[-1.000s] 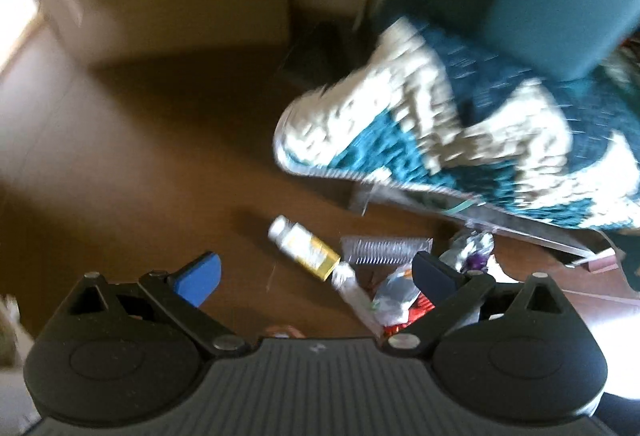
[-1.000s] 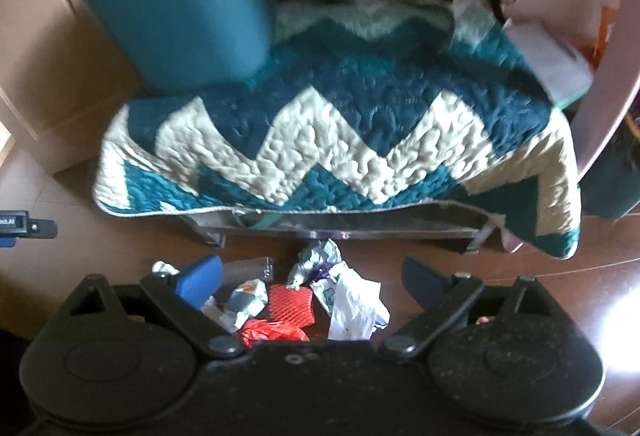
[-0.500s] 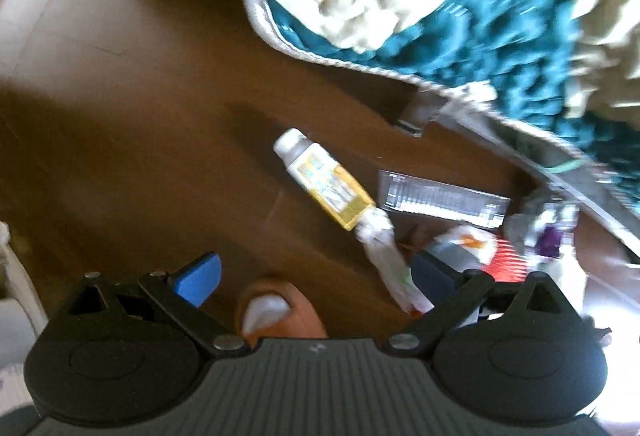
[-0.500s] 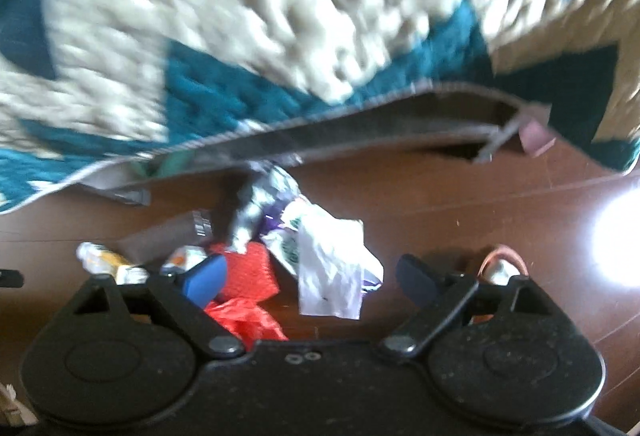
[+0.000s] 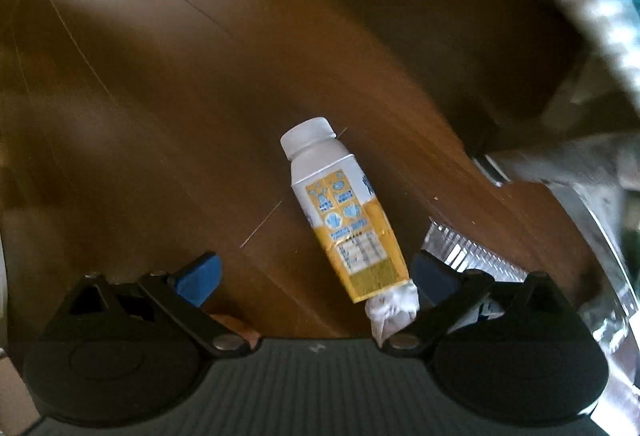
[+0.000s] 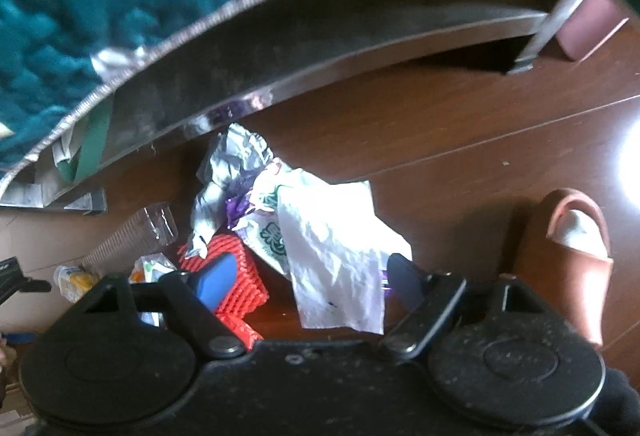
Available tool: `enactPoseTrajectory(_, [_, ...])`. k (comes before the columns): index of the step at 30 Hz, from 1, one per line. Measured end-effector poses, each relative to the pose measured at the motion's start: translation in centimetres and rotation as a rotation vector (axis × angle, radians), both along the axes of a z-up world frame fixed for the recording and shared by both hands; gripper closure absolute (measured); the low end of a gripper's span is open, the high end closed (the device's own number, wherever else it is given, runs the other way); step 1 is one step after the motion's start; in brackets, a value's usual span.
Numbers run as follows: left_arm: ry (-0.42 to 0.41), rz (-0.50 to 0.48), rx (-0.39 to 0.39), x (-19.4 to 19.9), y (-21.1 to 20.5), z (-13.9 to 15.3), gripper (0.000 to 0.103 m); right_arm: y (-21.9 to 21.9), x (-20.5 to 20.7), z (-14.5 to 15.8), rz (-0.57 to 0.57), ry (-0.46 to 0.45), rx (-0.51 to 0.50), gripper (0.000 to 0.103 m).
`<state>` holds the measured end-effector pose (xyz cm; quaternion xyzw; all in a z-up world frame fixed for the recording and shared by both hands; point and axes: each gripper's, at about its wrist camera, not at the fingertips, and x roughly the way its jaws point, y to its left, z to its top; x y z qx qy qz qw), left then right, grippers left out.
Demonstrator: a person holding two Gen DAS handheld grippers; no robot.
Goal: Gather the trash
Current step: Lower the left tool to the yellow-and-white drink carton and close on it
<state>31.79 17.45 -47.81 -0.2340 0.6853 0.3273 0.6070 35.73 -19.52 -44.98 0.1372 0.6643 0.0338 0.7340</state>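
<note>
A white and yellow drink carton (image 5: 344, 212) lies on the brown wood floor, its base end close to my left gripper's right finger. My left gripper (image 5: 316, 276) is open and empty just above the floor. A crumpled white wrapper (image 5: 394, 310) lies by the carton's base. In the right wrist view a trash pile lies on the floor: a white paper sheet (image 6: 336, 256), crumpled foil (image 6: 228, 172), a red foam net (image 6: 236, 284) and a clear plastic cup (image 6: 136, 236). My right gripper (image 6: 308, 280) is open and empty, low over the paper and the net.
A metal bed frame rail (image 6: 280, 76) under a teal and cream quilt (image 6: 80, 4) runs behind the pile. The person's foot in a brown slipper (image 6: 572, 260) stands at the right. A clear ribbed plastic tray (image 5: 472, 256) lies right of the carton.
Both grippers have dropped down and closer to the floor trash. The carton now lies between the left fingers' line; the paper sheet fills the space between the right fingers.
</note>
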Motion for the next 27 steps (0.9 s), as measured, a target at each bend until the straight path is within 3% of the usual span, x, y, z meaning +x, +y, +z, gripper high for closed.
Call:
enactPoseTrajectory(8, [0.001,0.146,-0.014,-0.3,1.7,-3.0,0.001,-1.5,1.1,-3.0,-0.093,0.049,0.063,0.025])
enactPoseTrajectory(12, [0.011,0.162,-0.022,-0.4,1.9,-4.2,0.001,-1.7,1.8,-4.4,-0.111,0.083,0.08,0.027])
enactPoseTrajectory(19, [0.015,0.162,-0.03,-0.5,2.1,-5.2,0.002,-2.0,1.7,-6.5,-0.088,0.121,0.023,0.028])
enactPoseTrajectory(24, [-0.001,0.155,-0.053,0.1,2.3,-4.4,0.015,-1.1,1.5,-7.3,-0.054,0.143,0.028,0.038])
enactPoseTrajectory(27, [-0.004,0.119,-0.052,0.7,2.0,-4.1,0.033,-0.3,1.5,-7.6,-0.02,0.148,0.015,0.049])
